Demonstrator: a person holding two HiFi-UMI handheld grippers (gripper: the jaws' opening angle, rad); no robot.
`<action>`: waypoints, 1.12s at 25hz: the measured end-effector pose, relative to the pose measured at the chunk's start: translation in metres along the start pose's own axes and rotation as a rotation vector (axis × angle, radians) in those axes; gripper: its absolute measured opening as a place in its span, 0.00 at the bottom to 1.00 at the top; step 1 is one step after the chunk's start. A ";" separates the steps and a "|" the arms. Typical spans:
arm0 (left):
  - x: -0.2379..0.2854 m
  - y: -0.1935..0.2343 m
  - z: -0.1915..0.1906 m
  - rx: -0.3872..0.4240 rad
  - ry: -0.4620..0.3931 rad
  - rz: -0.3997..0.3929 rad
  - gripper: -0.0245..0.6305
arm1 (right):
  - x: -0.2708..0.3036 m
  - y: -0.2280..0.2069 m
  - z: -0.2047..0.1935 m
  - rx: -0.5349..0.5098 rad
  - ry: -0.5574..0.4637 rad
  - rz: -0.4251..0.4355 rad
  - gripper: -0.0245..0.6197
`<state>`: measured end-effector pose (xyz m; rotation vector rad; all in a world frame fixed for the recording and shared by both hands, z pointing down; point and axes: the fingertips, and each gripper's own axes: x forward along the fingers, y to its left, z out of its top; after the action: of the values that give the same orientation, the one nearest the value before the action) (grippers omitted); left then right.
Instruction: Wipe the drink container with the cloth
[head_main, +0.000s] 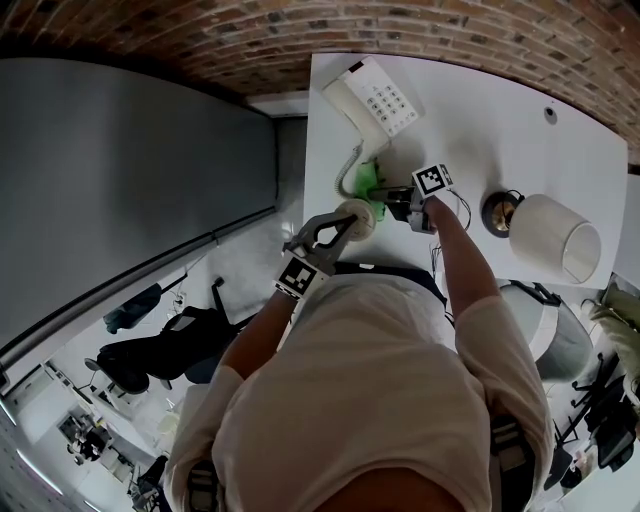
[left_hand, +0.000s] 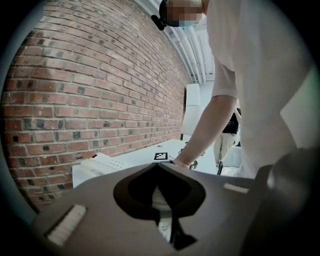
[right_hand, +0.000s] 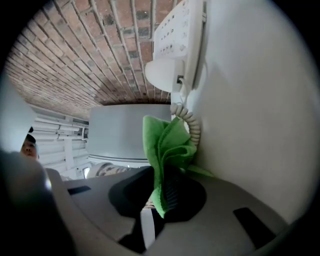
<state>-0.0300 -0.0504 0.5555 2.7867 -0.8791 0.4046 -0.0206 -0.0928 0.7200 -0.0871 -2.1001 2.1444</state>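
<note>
**Wipe step: cloth held beside the gripped container**

The left gripper (head_main: 342, 226) is closed on the pale, cylindrical drink container (head_main: 356, 218), which is held by the 7 o'clock corner of the white table (head_main: 500, 110). In the left gripper view the jaw tips are nearly met, with the container's pale wall filling the hollow behind them.

The right gripper (head_main: 396, 204) is clamped on a folded green microfibre cloth (head_main: 368, 180). In the right gripper view the free folds stand out of the jaws toward 12 o'clock. The container is seen at 9 o'clock of the cloth there. Contact between the two cannot be confirmed.

A white desk telephone (head_main: 372, 95) lies at 12 o'clock, and its coiled cord (head_main: 350, 170) runs just beside the cloth. A white-shaded lamp (head_main: 553, 236) stands well apart at 3 o'clock.

Judgement: the container is best kept steady in the left jaws while the cloth's free fold is pressed flat on its wall and drawn along it. The cord is to be kept clear, as a snag is likely.
</note>
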 end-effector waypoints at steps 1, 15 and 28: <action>0.000 0.000 0.000 0.004 0.000 -0.001 0.02 | 0.000 0.002 0.000 -0.002 0.000 0.003 0.10; 0.000 -0.001 -0.007 0.070 -0.018 -0.027 0.02 | -0.003 0.066 0.005 -0.114 0.021 0.115 0.10; -0.001 0.006 -0.004 0.009 -0.053 -0.003 0.02 | -0.011 0.113 -0.001 -0.209 0.008 0.169 0.10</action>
<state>-0.0350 -0.0536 0.5594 2.8192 -0.8860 0.3361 -0.0163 -0.0948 0.6062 -0.3044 -2.3834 1.9968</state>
